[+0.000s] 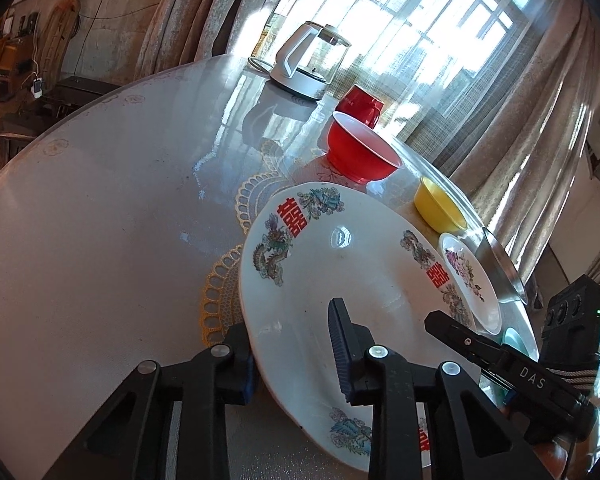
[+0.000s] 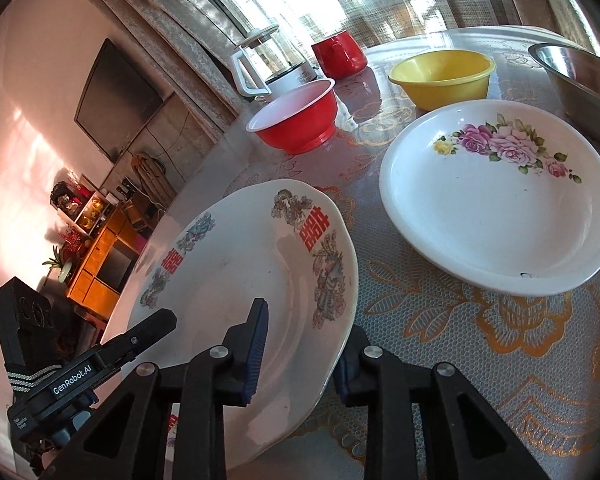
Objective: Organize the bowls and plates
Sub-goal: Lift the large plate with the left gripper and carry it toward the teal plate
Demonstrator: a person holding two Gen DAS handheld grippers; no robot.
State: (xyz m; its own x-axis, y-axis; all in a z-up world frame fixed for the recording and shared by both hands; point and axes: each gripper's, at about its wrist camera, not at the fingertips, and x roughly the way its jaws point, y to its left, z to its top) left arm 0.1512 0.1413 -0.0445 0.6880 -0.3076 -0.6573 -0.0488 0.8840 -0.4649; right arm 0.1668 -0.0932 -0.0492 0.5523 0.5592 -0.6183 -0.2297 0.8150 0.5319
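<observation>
Across the round table (image 1: 100, 200), a glossy clear cover lies over a lace cloth with gold flower and scallop patterns, and window light glares off it. Pale, heavy curtains (image 1: 540, 120) hang behind, with a dark screen (image 2: 120, 96) on the wall and an orange cabinet (image 2: 100, 264) farther back. Nearest both cameras sits the large plate (image 1: 340, 280), white glazed ceramic with a wavy rim, red characters and dragon-and-phoenix prints. The left gripper (image 1: 292, 356) has its fingers clamped on the plate's near edge, one above and one beneath, and the right gripper (image 2: 300, 348) grips the opposite edge likewise. Beside it rests a rounder floral plate (image 2: 496, 204) with pink roses. Beyond stand a red bowl (image 2: 296, 120) with a white inside, a yellow bowl (image 2: 444, 76), a red mug (image 2: 340, 54), a glass kettle (image 1: 312, 60) and a steel basin (image 2: 580, 80).
</observation>
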